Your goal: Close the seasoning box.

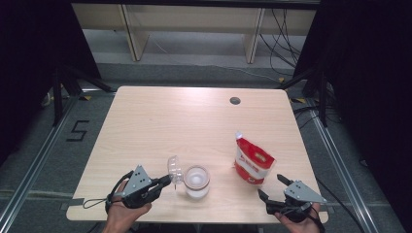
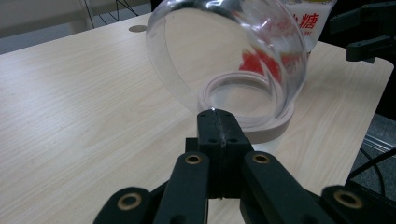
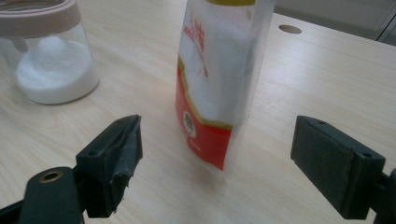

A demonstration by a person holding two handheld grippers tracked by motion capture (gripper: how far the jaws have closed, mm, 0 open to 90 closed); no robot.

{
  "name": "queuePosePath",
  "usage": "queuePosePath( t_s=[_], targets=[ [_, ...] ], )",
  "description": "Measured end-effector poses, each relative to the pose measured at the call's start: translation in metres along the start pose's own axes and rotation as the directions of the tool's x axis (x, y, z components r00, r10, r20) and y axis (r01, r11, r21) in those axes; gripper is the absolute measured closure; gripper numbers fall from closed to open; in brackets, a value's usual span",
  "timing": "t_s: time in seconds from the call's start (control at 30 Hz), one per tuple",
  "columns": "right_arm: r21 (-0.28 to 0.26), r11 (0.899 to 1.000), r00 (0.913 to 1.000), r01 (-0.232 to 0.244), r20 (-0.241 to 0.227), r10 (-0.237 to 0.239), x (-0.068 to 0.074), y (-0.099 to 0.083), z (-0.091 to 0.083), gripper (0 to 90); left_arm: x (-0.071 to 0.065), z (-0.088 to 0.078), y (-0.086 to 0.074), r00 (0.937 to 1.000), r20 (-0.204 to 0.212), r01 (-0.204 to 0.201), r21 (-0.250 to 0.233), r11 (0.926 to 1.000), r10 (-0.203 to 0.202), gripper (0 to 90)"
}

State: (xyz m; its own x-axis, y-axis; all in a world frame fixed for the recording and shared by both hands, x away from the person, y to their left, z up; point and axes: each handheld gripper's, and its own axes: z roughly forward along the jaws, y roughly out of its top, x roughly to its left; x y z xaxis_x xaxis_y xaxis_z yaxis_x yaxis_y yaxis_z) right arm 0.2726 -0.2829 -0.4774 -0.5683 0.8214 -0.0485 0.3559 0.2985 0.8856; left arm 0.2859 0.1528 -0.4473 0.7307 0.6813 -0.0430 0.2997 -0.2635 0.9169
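A small clear jar [image 1: 197, 182] with a pale pinkish rim band stands near the front edge of the light wood-grain table [image 1: 160, 121], holding a low mound of white granules. Its clear domed lid [image 1: 174, 169] is tilted up on edge at the jar's left side, smooth and glossy; in the left gripper view the dome [image 2: 229, 51] curves over the jar's pinkish rim [image 2: 247, 100] and the red of the pouch shows through it. The left gripper [image 1: 167, 183] has its black jaws pressed together on the lid's lower edge, the lid's thin rim pinched between the pads [image 2: 218, 128].

To the right of the jar stands a soft plastic pouch [image 1: 252, 162], red and white with a white top corner, leaning slightly; in the right gripper view it [image 3: 215, 88] shows clear film over white contents, a red lower band and a yellow stripe. The right gripper [image 1: 273, 187] sits just in front of the pouch, jaws spread wide, their flat dark pads [image 3: 125, 154] apart from the pouch on either side. A round grommet hole [image 1: 235, 101] lies at the table's far side.
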Motion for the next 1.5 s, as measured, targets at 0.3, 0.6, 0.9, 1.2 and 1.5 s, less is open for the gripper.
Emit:
queuePosePath(
  t_s=[0.3, 0.6, 0.9, 1.2, 1.5],
  targets=[
    [0.003, 1.0, 1.0, 0.001, 0.005, -0.001, 0.0, 0.0, -0.001, 17.6, -0.002, 0.002, 0.004, 0.9997, 0.012, -0.02, 0.0, 0.9998, 0.02, 89.6],
    [-0.003, 1.0, 0.9998, 0.017, 0.008, -0.017, 0.0, -0.001, 0.001, 17.6, -0.009, 0.011, 0.01, 0.9989, 0.036, -0.029, -0.012, 0.9995, 0.03, 89.5],
    [0.011, 1.0, 0.9999, -0.004, 0.013, 0.004, 0.001, -0.001, 0.0, 17.4, -0.005, 0.005, 0.011, 0.9978, 0.065, 0.013, -0.015, 0.9998, -0.012, 70.9],
    [-0.007, 1.0, 0.9996, 0.025, 0.016, -0.025, -0.002, 0.0, 0.001, 17.1, 0.002, -0.005, -0.004, 0.9964, 0.081, 0.024, 0.003, 0.9997, -0.024, 47.3],
    [0.001, 1.0, 0.9999, -0.013, -0.005, 0.013, 0.0, -0.001, 0.001, 16.5, 0.008, -0.011, -0.019, 0.9954, 0.062, 0.07, 0.033, 0.997, -0.072, 28.4]
  ],
)
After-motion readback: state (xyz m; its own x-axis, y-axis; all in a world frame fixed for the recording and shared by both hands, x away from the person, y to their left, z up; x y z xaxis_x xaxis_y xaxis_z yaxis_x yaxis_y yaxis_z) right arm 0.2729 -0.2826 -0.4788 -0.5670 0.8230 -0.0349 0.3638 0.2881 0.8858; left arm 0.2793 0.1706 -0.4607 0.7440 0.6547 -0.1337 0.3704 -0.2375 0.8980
